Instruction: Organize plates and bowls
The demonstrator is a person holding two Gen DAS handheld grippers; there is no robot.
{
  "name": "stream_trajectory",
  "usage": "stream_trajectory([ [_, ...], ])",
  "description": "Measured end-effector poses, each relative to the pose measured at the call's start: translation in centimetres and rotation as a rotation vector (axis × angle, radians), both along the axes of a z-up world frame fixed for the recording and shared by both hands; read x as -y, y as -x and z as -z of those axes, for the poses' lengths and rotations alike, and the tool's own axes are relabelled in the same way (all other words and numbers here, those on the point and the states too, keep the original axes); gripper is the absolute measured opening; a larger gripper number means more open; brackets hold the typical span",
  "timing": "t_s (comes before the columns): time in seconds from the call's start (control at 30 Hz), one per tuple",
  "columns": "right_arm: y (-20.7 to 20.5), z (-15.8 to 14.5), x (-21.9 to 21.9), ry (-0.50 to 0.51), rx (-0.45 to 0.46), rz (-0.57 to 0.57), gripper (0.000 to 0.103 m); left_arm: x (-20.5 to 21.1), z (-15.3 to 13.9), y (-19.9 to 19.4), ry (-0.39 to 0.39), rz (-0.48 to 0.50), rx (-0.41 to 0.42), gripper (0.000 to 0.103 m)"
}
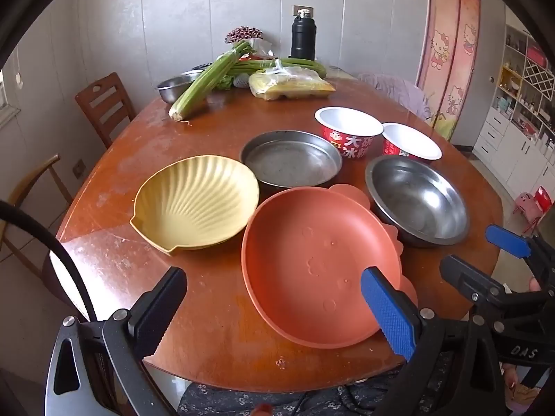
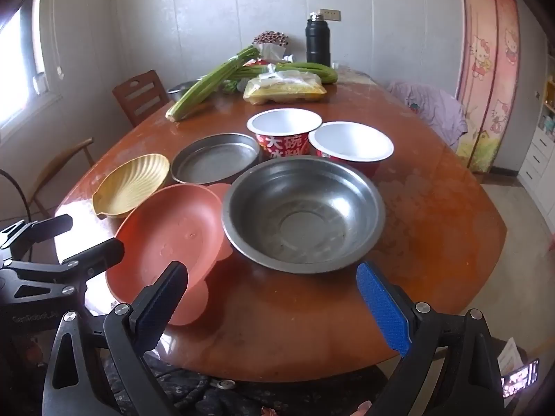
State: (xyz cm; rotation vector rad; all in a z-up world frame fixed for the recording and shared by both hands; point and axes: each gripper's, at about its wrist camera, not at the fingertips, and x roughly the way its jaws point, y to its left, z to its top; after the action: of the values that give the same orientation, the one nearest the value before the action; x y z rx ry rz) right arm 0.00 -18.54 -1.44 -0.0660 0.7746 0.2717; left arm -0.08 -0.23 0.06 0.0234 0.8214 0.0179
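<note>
An orange plate (image 1: 312, 263) (image 2: 173, 239) lies at the table's near edge. Left of it sits a yellow shell-shaped dish (image 1: 197, 204) (image 2: 131, 183). A flat steel pan (image 1: 291, 157) (image 2: 215, 161) is behind them, and a steel bowl (image 1: 416, 201) (image 2: 301, 215) stands to the right. Two red paper bowls (image 1: 348, 135) (image 2: 284, 135) stand behind the steel bowl. My left gripper (image 1: 274, 303) hangs open above the table's near edge in front of the orange plate, empty. My right gripper (image 2: 274, 300) is open in front of the steel bowl, empty, and also shows as the right gripper (image 1: 482, 253) at the right of the left wrist view.
The oval wooden table (image 1: 215, 128) carries celery (image 1: 208, 79), a bagged package (image 1: 291, 85), a small steel bowl (image 1: 173, 86) and a black flask (image 1: 303, 34) at its far end. Wooden chairs (image 1: 104, 107) stand left; a chair draped with cloth (image 2: 430, 111) stands right.
</note>
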Motion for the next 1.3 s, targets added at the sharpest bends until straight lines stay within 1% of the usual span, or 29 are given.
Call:
stream_trajectory([
  [0.07,0.1,-0.1,-0.1,0.010,0.010,-0.003,0.099,0.4,-0.1,0.2,-0.020,0.000,0.009,0.101],
  [0.1,0.1,-0.2,0.0,0.011,0.014,-0.003,0.099,0.4,0.3,0.5,-0.003,-0.004,0.011,0.101],
  [0.17,0.1,-0.3,0.1,0.017,0.029,0.003,0.099,-0.2,0.8,0.0,0.044,-0.012,-0.019,0.101],
  [0.2,0.1,-0.2,0.1,0.023,0.034,0.009,0.099,0.1,1.0,-0.1,0.029,-0.019,-0.019,0.101],
  [0.3,-0.1,0.2,0.2,0.031,0.042,0.022,0.099,0.3,1.0,0.0,0.027,-0.025,-0.023,0.101],
  [0.33,-1.4,0.4,0.7,-0.023,-0.030,0.003,0.099,-0.3,0.8,-0.2,0.038,-0.023,-0.026,0.101],
  [0.37,-2.3,1.1,0.9,-0.044,-0.047,-0.003,0.099,-0.3,0.7,-0.1,0.034,-0.023,-0.028,0.101],
  [0.63,-1.5,1.3,0.7,-0.046,-0.056,-0.021,0.099,-0.2,0.8,-0.1,0.025,-0.021,-0.035,0.101],
  [1.3,-1.3,1.4,0.7,-0.031,-0.063,-0.020,0.099,-0.1,0.7,0.2,0.019,-0.030,-0.034,0.101],
])
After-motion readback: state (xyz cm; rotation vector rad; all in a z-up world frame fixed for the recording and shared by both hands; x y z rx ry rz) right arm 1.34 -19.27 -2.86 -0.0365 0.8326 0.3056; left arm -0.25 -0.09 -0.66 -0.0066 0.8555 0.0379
